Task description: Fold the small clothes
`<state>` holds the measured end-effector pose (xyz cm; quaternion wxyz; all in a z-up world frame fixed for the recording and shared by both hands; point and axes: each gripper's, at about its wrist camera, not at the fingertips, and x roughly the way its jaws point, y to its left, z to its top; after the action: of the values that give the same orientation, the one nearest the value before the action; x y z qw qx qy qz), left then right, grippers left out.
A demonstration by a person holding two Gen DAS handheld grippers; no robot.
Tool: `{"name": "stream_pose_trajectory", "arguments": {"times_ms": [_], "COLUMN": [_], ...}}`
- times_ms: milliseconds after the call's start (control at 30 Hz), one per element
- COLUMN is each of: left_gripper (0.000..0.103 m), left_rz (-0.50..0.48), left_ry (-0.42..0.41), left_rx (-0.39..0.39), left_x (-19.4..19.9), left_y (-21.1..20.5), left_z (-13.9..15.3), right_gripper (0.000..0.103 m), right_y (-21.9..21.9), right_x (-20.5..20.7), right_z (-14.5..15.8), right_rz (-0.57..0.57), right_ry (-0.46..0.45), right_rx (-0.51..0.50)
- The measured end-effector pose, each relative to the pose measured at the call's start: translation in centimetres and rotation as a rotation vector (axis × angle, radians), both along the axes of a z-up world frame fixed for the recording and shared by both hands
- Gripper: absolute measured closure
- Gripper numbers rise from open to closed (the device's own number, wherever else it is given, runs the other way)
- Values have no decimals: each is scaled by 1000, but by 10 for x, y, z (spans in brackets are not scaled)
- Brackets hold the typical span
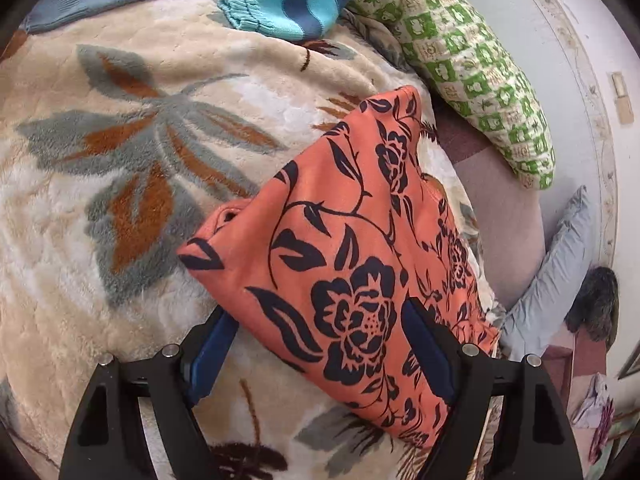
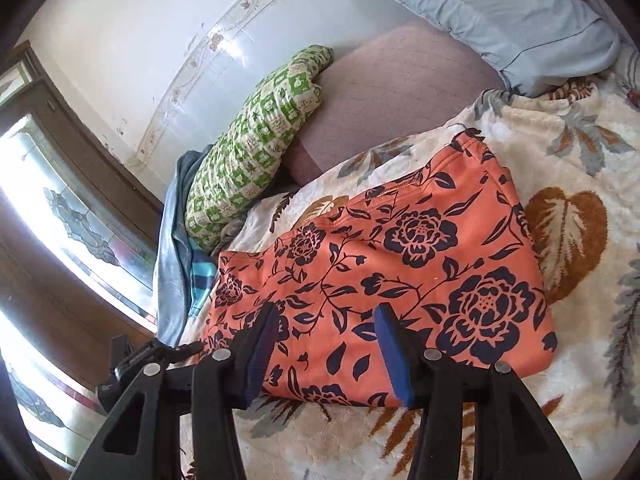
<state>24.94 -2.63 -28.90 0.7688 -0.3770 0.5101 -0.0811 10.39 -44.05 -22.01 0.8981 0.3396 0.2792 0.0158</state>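
Left hand-held gripper (image 1: 320, 344): jaws spread wide, nothing pinched. The orange floral garment (image 1: 352, 272) lies right under and ahead of it; one blue pad sits over the cloth, the other is off its edge over the plush blanket (image 1: 120, 160). I can't tell whether the pads touch the fabric

Right hand-held gripper (image 2: 324, 350): jaws apart, less wide than the left, nothing between them. It sits over the near edge of the same garment (image 2: 400, 272), both fingers above the cloth

Garment position: on the bed, lying on the floral blanket (image 2: 560, 152), already doubled into a compact slab. In the right wrist view its long axis runs from lower left to upper right, across the line the fingers point along; in the left wrist view it runs away from the gripper toward upper right. Both grippers are at the garment; I judge neither clearly nearer

My reading: the fold looks largely done; a further fold would have to bring one short end over the other, so the grip belongs at an end, not mid-edge

Counts:
- orange garments: one
- grippers: two
- green checked pillow (image 1: 480, 64): one
- pale blue pillow (image 2: 500, 12): one
- striped turquoise knit (image 1: 280, 8), at the blanket's far edge: one
- grey-blue cloth (image 2: 172, 260) beside it: one
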Motion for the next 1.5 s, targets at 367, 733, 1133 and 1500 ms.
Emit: {"name": "stream_pose_trajectory", "arguments": {"times_ms": [367,733,1133,1500], "left_gripper": [56,91,91,91], "left_rz": [94,-98,-505,-874], "left_ry": [-108,-378,-535,-342], "left_rx": [24,131,171,292], "left_x": [16,7,-40,-109], "left_y": [-17,-63,-247,-369], "left_z": [2,102,165,34], "right_gripper": [49,49,49,48], "right_y": [-45,-97,-168,-204], "right_x": [0,-16,-62,-79], "right_z": [-1,-5,-12,-23], "right_rz": [-61,-235,-410,-468], "right_ry": [-25,-26,-99,-87], "right_rx": [89,136,330,381]}}
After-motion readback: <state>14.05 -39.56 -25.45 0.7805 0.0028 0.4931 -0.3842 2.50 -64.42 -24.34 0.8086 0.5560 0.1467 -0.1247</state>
